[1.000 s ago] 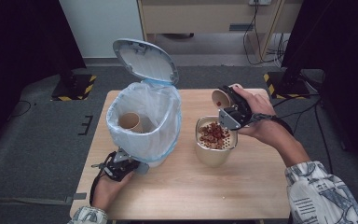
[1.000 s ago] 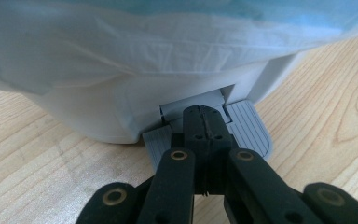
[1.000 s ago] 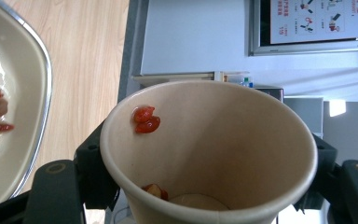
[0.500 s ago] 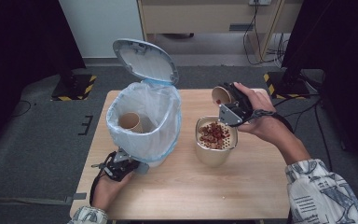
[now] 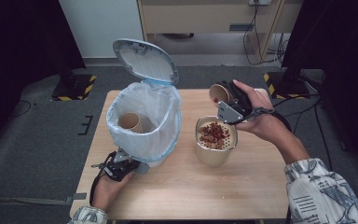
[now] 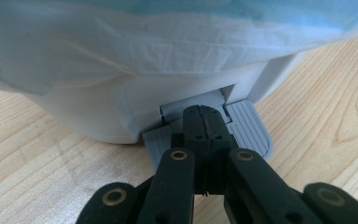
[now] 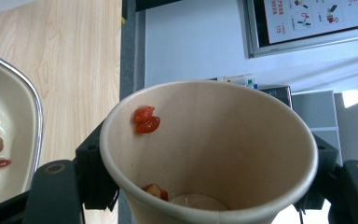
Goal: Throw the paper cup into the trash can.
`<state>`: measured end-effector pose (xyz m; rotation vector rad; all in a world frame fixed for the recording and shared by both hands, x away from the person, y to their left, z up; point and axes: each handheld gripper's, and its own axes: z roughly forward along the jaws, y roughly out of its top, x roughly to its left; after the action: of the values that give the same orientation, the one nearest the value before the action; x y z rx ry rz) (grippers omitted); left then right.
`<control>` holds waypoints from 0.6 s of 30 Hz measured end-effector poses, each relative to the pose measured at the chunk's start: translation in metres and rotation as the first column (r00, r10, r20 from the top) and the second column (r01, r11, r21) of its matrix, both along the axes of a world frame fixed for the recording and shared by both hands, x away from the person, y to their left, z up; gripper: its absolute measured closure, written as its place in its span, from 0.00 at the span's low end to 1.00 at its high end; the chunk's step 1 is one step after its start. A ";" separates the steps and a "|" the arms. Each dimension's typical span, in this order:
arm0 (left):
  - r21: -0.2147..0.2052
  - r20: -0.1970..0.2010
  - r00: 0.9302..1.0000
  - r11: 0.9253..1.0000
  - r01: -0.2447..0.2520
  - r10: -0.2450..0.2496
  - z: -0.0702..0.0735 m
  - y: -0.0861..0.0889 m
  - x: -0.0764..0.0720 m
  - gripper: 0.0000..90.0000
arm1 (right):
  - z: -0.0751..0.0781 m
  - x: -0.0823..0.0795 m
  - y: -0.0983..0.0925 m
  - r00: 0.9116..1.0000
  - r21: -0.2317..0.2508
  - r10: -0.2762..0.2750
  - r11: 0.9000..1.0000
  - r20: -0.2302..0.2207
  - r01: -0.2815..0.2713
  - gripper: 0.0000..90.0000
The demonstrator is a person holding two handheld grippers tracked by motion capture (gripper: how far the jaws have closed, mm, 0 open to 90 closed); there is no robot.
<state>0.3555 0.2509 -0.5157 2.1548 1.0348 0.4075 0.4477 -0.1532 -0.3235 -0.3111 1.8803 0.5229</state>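
A white pedal bin [image 5: 144,121] lined with a pale bag stands on the table's left half, its lid [image 5: 144,60] raised. A paper cup [image 5: 130,122] lies inside it. My left gripper [image 5: 121,165] is shut, and its joined tips [image 6: 205,116] rest on the grey pedal [image 6: 249,126] at the bin's foot. My right gripper [image 5: 230,105] is shut on a second paper cup [image 5: 220,93], tilted on its side just behind a metal bowl [image 5: 216,140] of red dried pieces. A few red pieces [image 7: 145,119] still cling inside the held cup [image 7: 223,140].
The wooden table [image 5: 261,186] has bare room in front of the bowl and at the right. Grey floor surrounds it. A cabinet, cables and dark stands sit at the back. The bowl's rim [image 7: 32,107] shows left of the cup in the right gripper view.
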 end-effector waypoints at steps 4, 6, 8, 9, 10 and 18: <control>0.000 0.000 1.000 1.000 0.000 0.000 0.000 0.000 0.000 1.00 | 0.003 -0.001 0.003 1.000 0.008 0.006 1.000 -0.003 -0.006 0.30; 0.000 0.000 1.000 1.000 0.000 0.000 0.000 0.000 0.000 1.00 | 0.004 -0.002 0.005 1.000 0.029 0.009 1.000 -0.013 -0.009 0.29; 0.000 0.000 1.000 1.000 0.000 0.000 0.000 0.000 0.000 1.00 | 0.006 -0.002 0.006 1.000 0.043 0.010 0.999 -0.021 -0.009 0.29; 0.000 0.000 1.000 1.000 0.000 0.000 0.000 0.000 0.000 1.00 | 0.007 -0.002 0.006 1.000 0.049 0.011 0.999 -0.023 -0.010 0.30; 0.000 0.000 1.000 1.000 0.000 0.000 0.000 0.000 0.000 1.00 | 0.008 -0.002 0.007 1.000 0.054 0.010 0.998 -0.026 -0.009 0.29; 0.000 0.000 1.000 1.000 0.000 0.000 0.000 0.000 0.000 1.00 | 0.013 -0.001 0.008 0.998 0.127 0.024 0.992 -0.066 -0.015 0.30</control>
<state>0.3554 0.2509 -0.5157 2.1550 1.0344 0.4074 0.4472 -0.1453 -0.3106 -0.2304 1.9013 0.6701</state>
